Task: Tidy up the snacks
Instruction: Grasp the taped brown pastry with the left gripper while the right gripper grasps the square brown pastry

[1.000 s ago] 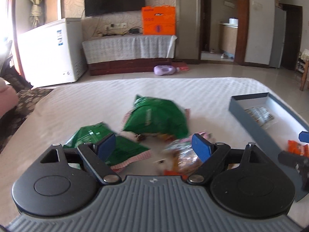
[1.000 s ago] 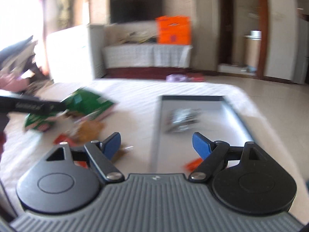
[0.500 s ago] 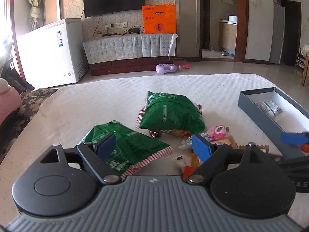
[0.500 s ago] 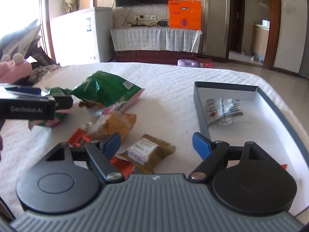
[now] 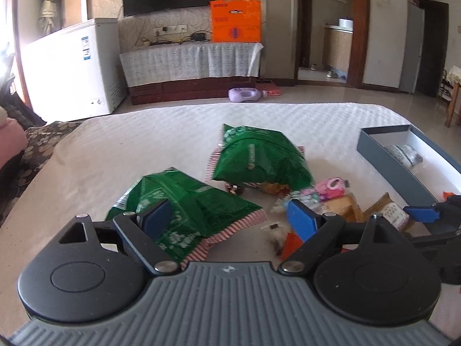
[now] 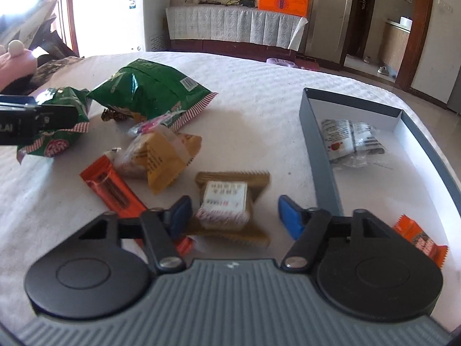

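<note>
Lying scattered on a white textured worktop (image 6: 259, 92), a heap of snacks. Sitting between the closing jaws of the right hand-held gripper (image 6: 234, 214), pads not yet pressing, a brown crimped-edge wrapper with a white label and red-striped lower edge, the brown snack packet (image 6: 227, 201). Lying just left of it, an orange stick pack (image 6: 111, 186), long and flat, partly passing under the left finger. Resting beyond that, a clear-and-mustard pouch (image 6: 161, 155) with a cake showing through. Puffing up farther back, a large green bag (image 6: 152, 92) with red-and-white striped seams, and a second green bag (image 5: 190, 201) of the same print lying flatter near the left hand-held gripper (image 5: 230, 216). Hovering with jaws standing wide apart and nothing between the pads, that left tool. Peeking out beside the green bags, a small pink sweet (image 5: 331, 186). Standing at the right, a grey-blue box (image 6: 319, 150) with a white inside, holding a clear crinkled packet (image 6: 350, 139) and, nearer, an orange bar (image 6: 420, 239).
</note>
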`<control>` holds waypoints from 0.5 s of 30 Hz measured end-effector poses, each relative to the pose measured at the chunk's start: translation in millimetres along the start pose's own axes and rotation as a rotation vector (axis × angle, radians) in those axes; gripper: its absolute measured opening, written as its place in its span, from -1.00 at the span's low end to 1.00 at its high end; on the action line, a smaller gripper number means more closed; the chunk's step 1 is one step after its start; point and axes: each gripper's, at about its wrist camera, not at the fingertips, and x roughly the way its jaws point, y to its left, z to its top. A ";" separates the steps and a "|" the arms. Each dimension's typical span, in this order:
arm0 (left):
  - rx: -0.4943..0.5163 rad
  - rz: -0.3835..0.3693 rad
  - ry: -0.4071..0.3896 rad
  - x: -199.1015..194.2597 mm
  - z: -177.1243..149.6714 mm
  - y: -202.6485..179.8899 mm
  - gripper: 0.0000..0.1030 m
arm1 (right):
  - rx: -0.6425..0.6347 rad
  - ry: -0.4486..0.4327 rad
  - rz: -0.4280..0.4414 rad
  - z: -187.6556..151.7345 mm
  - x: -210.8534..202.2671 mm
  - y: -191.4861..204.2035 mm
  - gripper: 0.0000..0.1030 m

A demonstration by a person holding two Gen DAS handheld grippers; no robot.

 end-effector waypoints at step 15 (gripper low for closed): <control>0.105 -0.132 0.109 64.0 -1.4 -69.9 0.75 | -0.082 0.020 0.088 -20.7 -31.3 -10.2 0.10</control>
